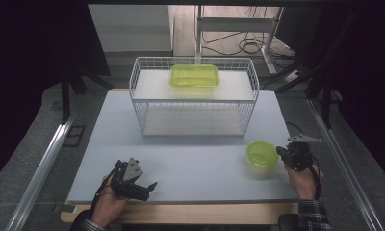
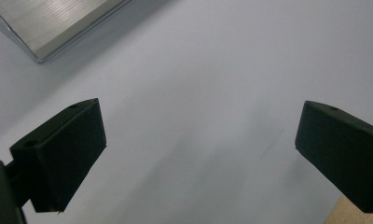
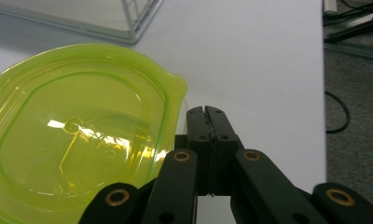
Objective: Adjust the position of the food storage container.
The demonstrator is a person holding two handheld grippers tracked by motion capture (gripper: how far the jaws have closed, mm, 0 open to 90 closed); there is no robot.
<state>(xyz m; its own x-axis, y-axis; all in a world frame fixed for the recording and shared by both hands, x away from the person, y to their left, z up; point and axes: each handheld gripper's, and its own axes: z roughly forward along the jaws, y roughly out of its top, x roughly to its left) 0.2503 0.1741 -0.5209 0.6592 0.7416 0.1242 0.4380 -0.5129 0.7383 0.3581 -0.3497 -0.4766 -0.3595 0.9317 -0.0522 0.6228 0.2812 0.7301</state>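
Observation:
A round yellow-green container [image 1: 261,154] with its lid on stands on the grey table near the front right. My right gripper [image 1: 280,152] sits just to its right, jaws pressed together with nothing between them. In the right gripper view the shut jaws [image 3: 206,113] lie beside the lid [image 3: 82,135], close to its pouring tab. My left gripper [image 1: 150,188] rests low at the front left, held by a hand. Its jaws [image 2: 201,123] stand wide open over bare tabletop. A rectangular yellow-green container [image 1: 194,75] sits on the upper shelf of a white wire basket [image 1: 147,103].
The wire basket takes up the back middle of the table [image 1: 190,163], and its corner [image 2: 40,51] appears in the left gripper view. A wooden front edge [image 1: 190,214] runs below the grey top. Cables and a stand lie on the floor behind.

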